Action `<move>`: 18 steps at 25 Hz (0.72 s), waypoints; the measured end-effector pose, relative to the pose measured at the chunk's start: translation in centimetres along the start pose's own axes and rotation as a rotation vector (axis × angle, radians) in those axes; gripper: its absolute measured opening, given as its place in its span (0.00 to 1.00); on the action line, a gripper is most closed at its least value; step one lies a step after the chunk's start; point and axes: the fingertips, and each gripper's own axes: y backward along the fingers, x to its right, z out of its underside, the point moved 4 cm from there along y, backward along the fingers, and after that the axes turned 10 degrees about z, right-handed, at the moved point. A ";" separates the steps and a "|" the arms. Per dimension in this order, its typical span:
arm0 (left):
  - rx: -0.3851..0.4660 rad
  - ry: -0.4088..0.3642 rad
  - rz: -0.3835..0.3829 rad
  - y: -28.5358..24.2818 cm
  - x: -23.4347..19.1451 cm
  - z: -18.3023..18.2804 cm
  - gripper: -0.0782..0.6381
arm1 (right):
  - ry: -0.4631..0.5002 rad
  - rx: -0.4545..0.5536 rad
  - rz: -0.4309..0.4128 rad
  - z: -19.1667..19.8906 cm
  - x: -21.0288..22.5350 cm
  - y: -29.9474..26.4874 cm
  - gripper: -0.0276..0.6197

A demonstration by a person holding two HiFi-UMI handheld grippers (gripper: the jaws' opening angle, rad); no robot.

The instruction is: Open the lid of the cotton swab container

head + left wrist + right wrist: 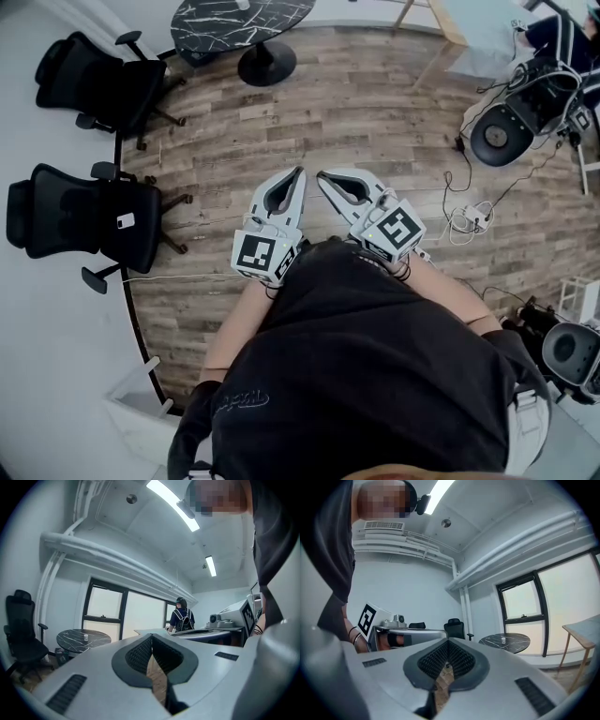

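Head view: to the left of the left fingers, two black mesh office chairs (84, 216) stand on castors at the edge of a wood-plank floor (375, 103). The left gripper (298, 172) and right gripper (322, 176) are held side by side just ahead of the person's dark shirt (356, 366). Their tips angle toward each other, and each smooth grey moulded shell carries a marker cube at the rear. Well beyond the fingertips stands a round desk (234, 21) with a black, white-veined marble top on a pedestal base. To the right of the right fingers lie loose cables (469, 211) and a round black unit (497, 136).

Only the gripper views show the state of the fingers. On the left gripper, the ribbed dark pads (138, 656) meet at the tips. A leaf-shaped gap behind the tips shows only floor, and nothing is gripped. The right gripper reads the same: tips together, nothing between them.

The left gripper view alone shows a second person (182, 618) wearing a backpack at the window, beyond and right of the fingers. It also resolves a small white container (85, 637) upright on the round desk, well beyond and left of the fingers. Whether this is the cotton swab container, or whether it has a lid, cannot be told at that size.

The right gripper view alone shows a pale table on slanted wooden legs (581, 632) to the right of the fingers.
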 end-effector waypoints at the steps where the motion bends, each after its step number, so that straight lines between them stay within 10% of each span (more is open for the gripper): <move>1: -0.001 0.002 -0.003 0.1 -0.2 0.1 0.13 | -0.005 0.001 0.000 0.1 0.0 -0.2 0.08; 18: -0.018 0.034 -0.047 1.4 -7.4 0.5 0.13 | -0.037 -0.027 -0.004 0.8 0.6 -7.5 0.08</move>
